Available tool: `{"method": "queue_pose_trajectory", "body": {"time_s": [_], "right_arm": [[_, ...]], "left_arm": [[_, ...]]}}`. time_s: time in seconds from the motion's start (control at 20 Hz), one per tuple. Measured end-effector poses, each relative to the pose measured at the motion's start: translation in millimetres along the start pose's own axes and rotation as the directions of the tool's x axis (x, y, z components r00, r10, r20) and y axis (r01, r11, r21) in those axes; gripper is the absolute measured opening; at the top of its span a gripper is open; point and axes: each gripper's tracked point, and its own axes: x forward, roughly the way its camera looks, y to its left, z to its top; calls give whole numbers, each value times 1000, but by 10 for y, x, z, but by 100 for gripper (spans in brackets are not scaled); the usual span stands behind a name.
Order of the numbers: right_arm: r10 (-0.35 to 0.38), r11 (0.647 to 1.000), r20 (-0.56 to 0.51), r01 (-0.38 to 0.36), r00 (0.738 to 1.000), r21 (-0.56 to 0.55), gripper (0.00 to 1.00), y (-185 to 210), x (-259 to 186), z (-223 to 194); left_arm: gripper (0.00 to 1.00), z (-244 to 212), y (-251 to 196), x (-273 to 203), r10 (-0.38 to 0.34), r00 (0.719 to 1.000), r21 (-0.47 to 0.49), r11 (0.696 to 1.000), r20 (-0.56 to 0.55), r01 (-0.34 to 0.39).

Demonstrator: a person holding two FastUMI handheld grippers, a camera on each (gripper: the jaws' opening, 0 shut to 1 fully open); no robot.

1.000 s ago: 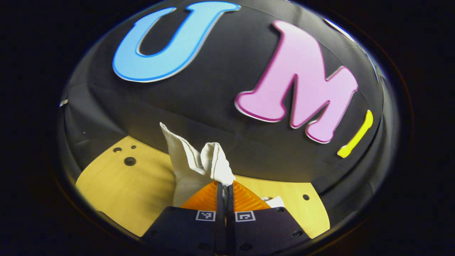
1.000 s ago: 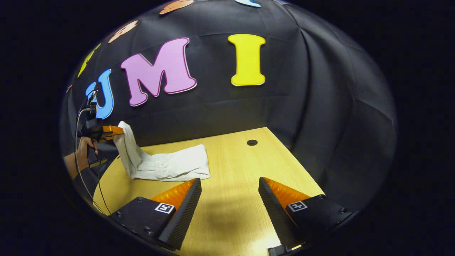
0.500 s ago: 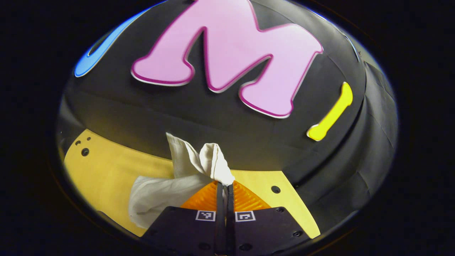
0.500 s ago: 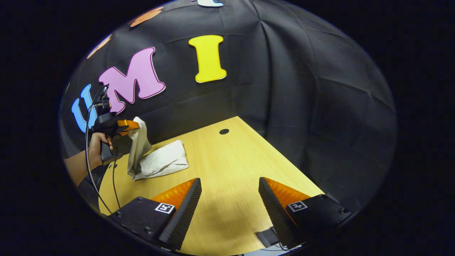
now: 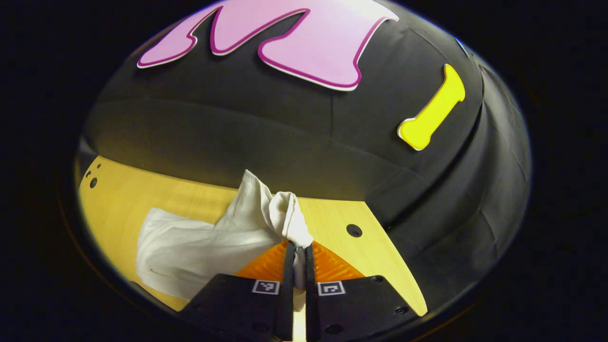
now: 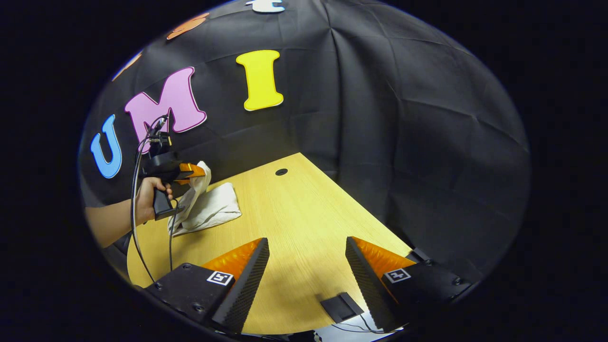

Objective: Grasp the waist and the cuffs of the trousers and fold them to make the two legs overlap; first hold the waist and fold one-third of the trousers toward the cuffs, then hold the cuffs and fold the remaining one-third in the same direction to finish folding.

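In the left gripper view, the left gripper (image 5: 296, 247) is seen with its jaws closed on a bunched end of the white cloth trousers (image 5: 199, 247), a tuft of fabric standing up beyond the fingertips. The rest of the garment is draped down to the pale wooden table (image 5: 118, 199), where it lies folded. In the right gripper view, the right gripper (image 6: 307, 247) is held with its jaws wide apart and nothing between them, well apart from the trousers (image 6: 213, 209) at the table's far left. A hand (image 6: 147, 197) is seen gripping the left gripper's handle. A small black block (image 6: 341, 307) lies at the table's near edge.
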Motion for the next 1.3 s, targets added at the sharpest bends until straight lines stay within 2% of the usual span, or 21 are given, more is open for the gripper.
{"method": "queue_pose_trajectory", "body": {"time_s": [0.05,0.1,0.15,0.25,0.3,0.4,0.45,0.65,0.8,1.0,1.3], "right_arm": [[3,1000,-1,-3,1000,0,99,8,-11,-10],[6,1000,-1,-6,1000,-3,99,15,-12,-21],[10,1000,2,-10,1000,-9,99,23,-24,-17],[22,1000,16,-21,1000,-20,99,79,-33,25],[30,999,26,-29,999,-27,99,114,-28,57],[52,998,41,-50,998,-35,99,220,-25,123],[65,997,49,-63,997,-38,99,272,-38,156],[126,990,87,-121,988,-69,99,587,-108,336],[169,982,116,-158,979,-101,99,804,-271,419],[214,972,146,-196,966,-128,99,1076,-595,458],[284,949,174,-250,943,-192,99,1419,-1221,338]], "left_arm": [[19,-31,-34,-19,-8,1000,-8,1000,-2,8],[27,-53,-60,-63,-19,1000,-18,1000,3,19],[24,-82,-88,-102,-34,999,-29,999,12,35],[54,-80,-56,-258,-30,999,-48,998,20,31],[72,-72,-26,-346,-21,999,-53,998,27,22],[83,-18,112,-556,21,998,-24,1000,56,-20],[95,44,206,-715,50,996,4,999,76,-51],[98,238,462,-1550,107,981,101,987,163,-124],[97,296,656,-2357,133,965,124,979,225,-164],[97,80,905,-3437,168,951,152,965,259,-212],[97,-583,1055,-4799,213,934,166,949,287,-268]]}}
